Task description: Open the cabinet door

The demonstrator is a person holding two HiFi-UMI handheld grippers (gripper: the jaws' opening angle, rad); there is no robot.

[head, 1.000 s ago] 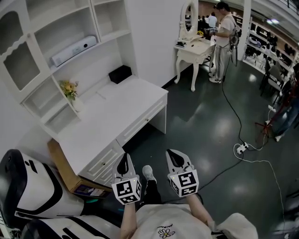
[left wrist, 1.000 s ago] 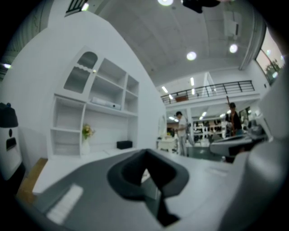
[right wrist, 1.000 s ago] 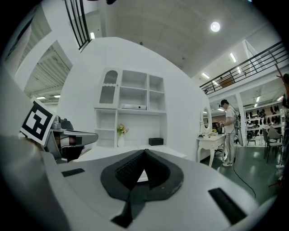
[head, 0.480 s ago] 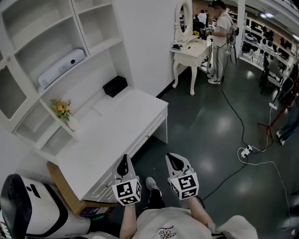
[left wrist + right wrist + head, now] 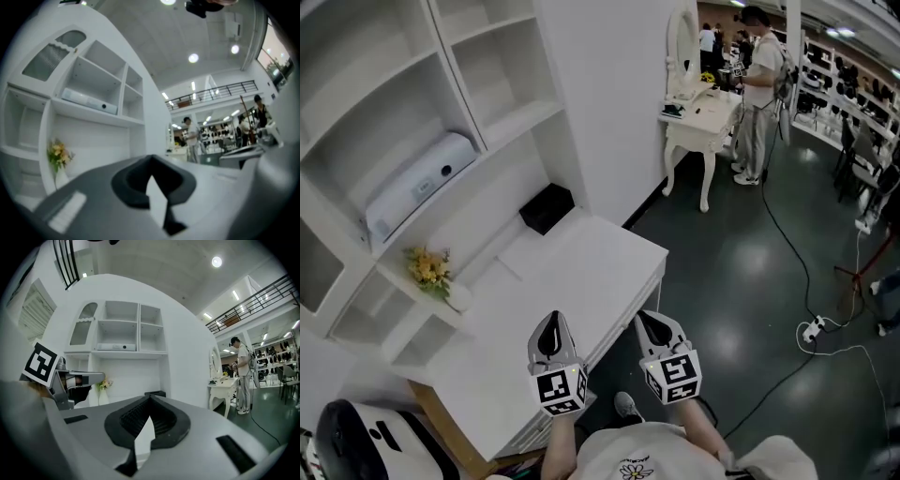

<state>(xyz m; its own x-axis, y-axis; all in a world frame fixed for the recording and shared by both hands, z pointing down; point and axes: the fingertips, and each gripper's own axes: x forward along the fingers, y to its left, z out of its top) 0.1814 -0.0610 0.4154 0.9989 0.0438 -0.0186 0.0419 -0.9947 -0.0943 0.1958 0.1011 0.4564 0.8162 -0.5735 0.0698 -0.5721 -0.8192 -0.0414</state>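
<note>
Head view looks steeply down on two grey handheld grippers side by side, each with a square-marker cube at its rear. The left tongs [image 5: 548,336] hang over the front edge of the white tabletop [image 5: 581,281]. The right tongs [image 5: 654,328] are just off that edge, above the dark glossy floor [image 5: 741,281]. Each gripper view shows its own jaws pressed together with nothing between them.

A tall white shelf unit [image 5: 502,122] rises behind the tabletop. The arched, frosted-pane cabinet door [image 5: 82,329] is in the upper left corner of that unit. It looks flush with its frame and is well apart from both tongs.

A long white oblong device [image 5: 417,187] lies on one open shelf. A small bunch of yellow flowers in a white vase [image 5: 431,270] stands on a lower ledge. A flat black box [image 5: 547,208] rests at the back of the tabletop against the wall.

Farther off, a standing person in a light shirt [image 5: 764,94] faces a white dressing table with an oval mirror [image 5: 703,117]. A thin dark cable [image 5: 787,234] trails across the floor.
</note>
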